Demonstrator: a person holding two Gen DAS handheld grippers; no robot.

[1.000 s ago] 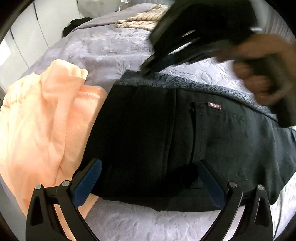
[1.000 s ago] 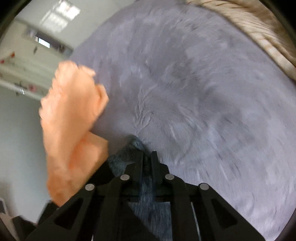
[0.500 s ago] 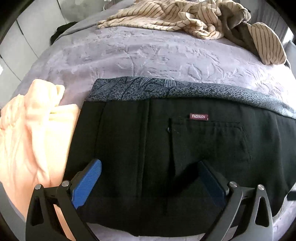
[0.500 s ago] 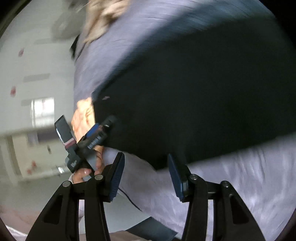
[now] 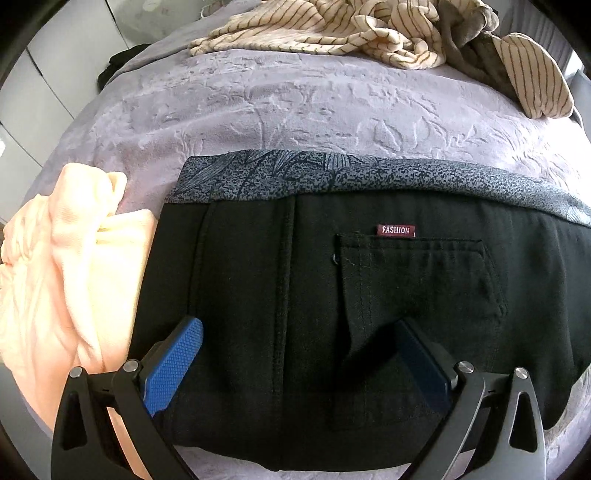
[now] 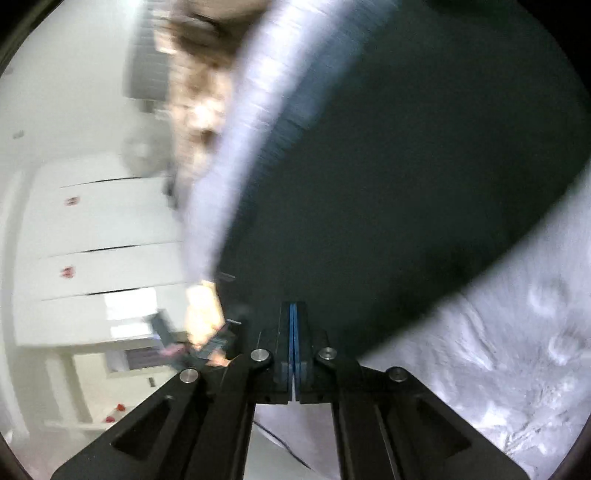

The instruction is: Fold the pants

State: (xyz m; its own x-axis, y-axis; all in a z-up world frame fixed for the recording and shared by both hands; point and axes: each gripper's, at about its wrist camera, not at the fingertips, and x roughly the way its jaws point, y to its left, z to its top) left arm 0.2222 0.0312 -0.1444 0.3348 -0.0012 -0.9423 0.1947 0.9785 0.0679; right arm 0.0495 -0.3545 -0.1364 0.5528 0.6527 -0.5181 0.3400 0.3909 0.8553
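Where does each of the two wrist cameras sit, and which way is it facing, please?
Left wrist: on the left gripper, looking steeply down at the black pants on the purple bedspread; its open jaws show.
Right wrist: on the right gripper, angled down along the bed edge, blurred; its shut jaws show.
Shared: both views show the pants and bedspread.

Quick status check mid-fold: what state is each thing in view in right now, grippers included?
Pants: lying flat on the bed, patterned lining showing along the far edge.
Left gripper: open, jaws wide over the pants.
Right gripper: shut, nothing seen between the jaws.
Peach garment: crumpled beside the pants.
Striped garment: bunched at the far side.
Bed cover: spread out.
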